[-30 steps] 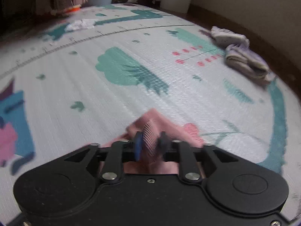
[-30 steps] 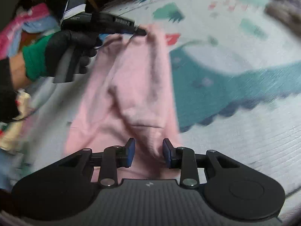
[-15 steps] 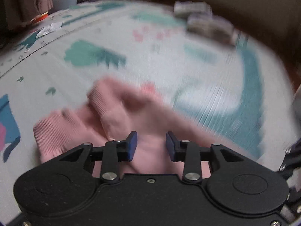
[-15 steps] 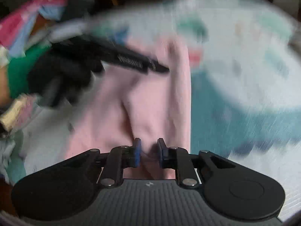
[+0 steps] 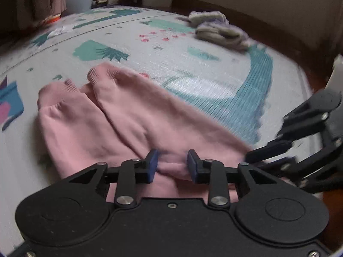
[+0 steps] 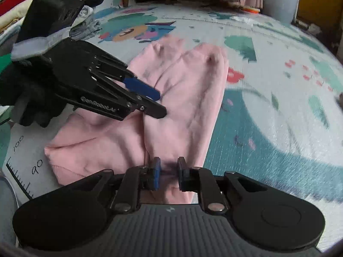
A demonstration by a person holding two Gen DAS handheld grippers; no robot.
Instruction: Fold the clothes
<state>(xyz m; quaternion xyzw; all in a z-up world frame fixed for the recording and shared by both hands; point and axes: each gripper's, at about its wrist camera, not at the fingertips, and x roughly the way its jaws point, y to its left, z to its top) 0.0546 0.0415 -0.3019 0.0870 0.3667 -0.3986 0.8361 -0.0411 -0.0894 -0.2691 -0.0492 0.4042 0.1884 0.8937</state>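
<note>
Pink trousers now lie flat at frame centre on the play mat, legs side by side, released by the left gripper, now open; the right gripper pinches the waist end, ready for a fold.

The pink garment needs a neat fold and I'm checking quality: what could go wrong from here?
1. The left gripper is open, so its side of the pink garment is free and may shift.
2. The right gripper, jaws narrow around bunched cloth, may drag wrinkles.
3. The two cuffs lie uneven, so the legs may fold misaligned.
</note>
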